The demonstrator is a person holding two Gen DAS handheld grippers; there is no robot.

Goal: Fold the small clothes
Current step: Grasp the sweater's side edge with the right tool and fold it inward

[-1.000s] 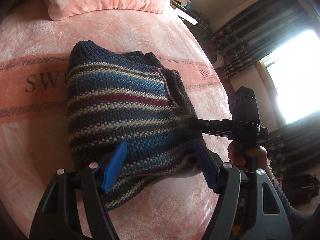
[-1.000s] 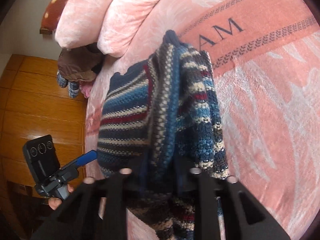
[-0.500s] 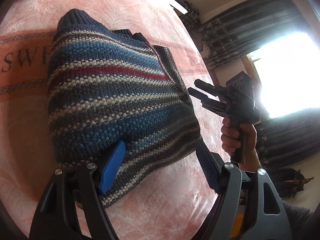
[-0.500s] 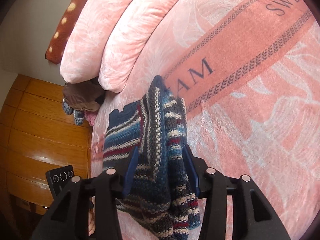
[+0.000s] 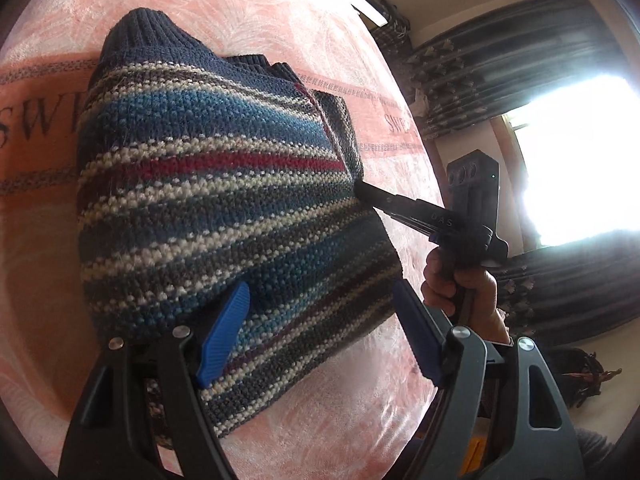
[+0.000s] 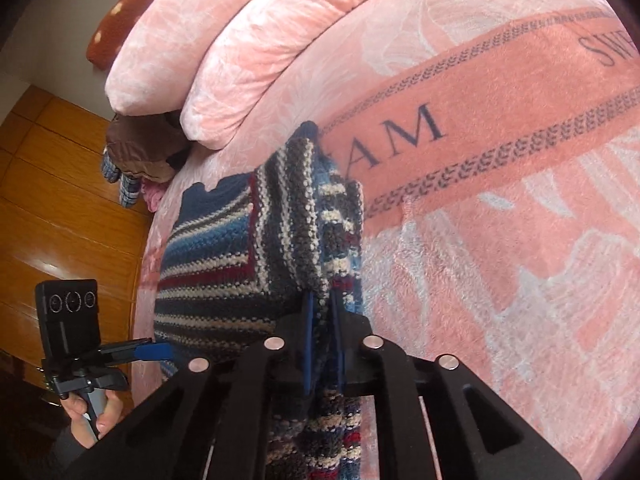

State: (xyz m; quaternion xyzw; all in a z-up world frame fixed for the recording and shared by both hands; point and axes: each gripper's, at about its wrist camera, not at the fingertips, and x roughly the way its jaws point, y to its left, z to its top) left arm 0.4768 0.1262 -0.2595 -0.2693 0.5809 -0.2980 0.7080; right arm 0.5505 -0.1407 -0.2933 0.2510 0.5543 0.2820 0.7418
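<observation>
A striped knit sweater (image 5: 208,200), blue, grey, white and dark red, lies folded on the pink bed. My left gripper (image 5: 320,286) is open at its near edge, with its blue pads (image 5: 224,332) spread over the fabric. My right gripper (image 6: 320,296) is shut on a raised fold of the sweater (image 6: 296,216), its two thin fingers pressed together with knit between them. In the left wrist view that right gripper (image 5: 362,190) bites the sweater's right edge, held by a hand (image 5: 460,288). The right wrist view shows the left gripper (image 6: 160,350) at the sweater's far side.
The bed has a pink plush blanket (image 6: 500,260) with an orange lettered band. Two pink pillows (image 6: 248,52) lie at the head, with a brown garment (image 6: 136,152) beside them. A wooden floor (image 6: 60,200) is past the bed edge. A bright window and dark curtains (image 5: 560,60) are at right.
Half a second ago my right gripper was open and off the sweater's edge; now it has closed on the fabric there. The left gripper stays open at the near edge.
</observation>
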